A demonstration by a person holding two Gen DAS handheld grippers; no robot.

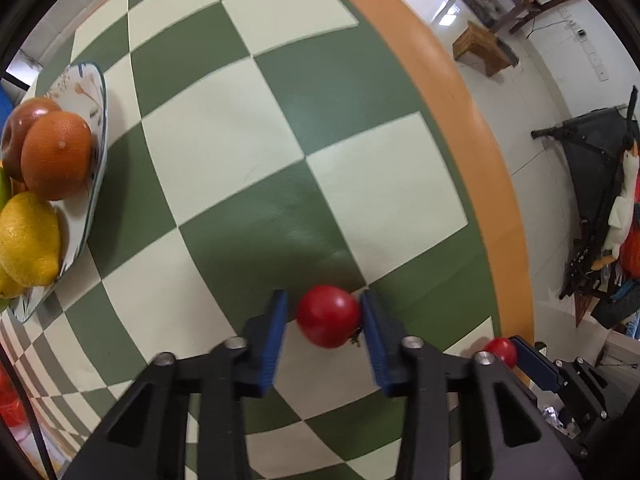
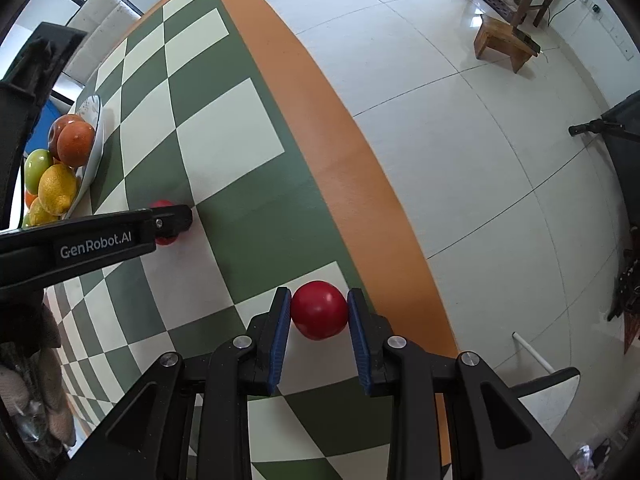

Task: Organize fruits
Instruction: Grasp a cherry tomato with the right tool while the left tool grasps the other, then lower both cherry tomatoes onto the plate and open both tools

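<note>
Tomato, red, round, no clear long axis; stem end turned toward right pad; lies betw. pads of left gripper on checked tablecloth. Right pad touching, left pad w/ slight gap: grasp cannot be told. Plate at left, w/ orange, lemon.

Right wrist view: second tomato clenched betw. pads of right gripper, near tbl's orange border. Stem not seen.
</note>
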